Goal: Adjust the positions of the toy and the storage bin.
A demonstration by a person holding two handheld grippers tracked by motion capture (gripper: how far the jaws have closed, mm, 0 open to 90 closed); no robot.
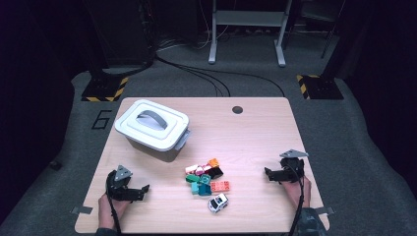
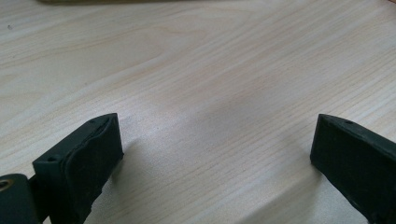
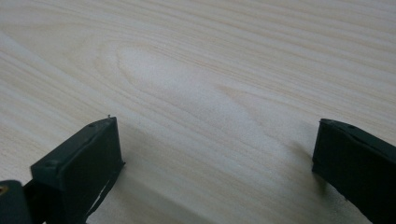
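A pile of coloured toy bricks (image 1: 206,179) lies near the middle front of the wooden table (image 1: 255,132), with a small white toy car (image 1: 218,202) just in front of it. My left gripper (image 1: 141,191) rests low at the front left, pointing right toward the pile, open and empty. At the front right my right gripper (image 1: 269,173) points left toward the pile, also open and empty. In the left gripper view the jaws stand wide over bare wood (image 2: 215,112); the right gripper view gives the same over bare wood (image 3: 215,107).
A white lidded storage box (image 1: 152,124) with a grey handle stands at the back left of the table. A dark round hole (image 1: 237,109) sits near the far edge. Cables and a metal stand's legs (image 1: 246,34) lie on the floor beyond.
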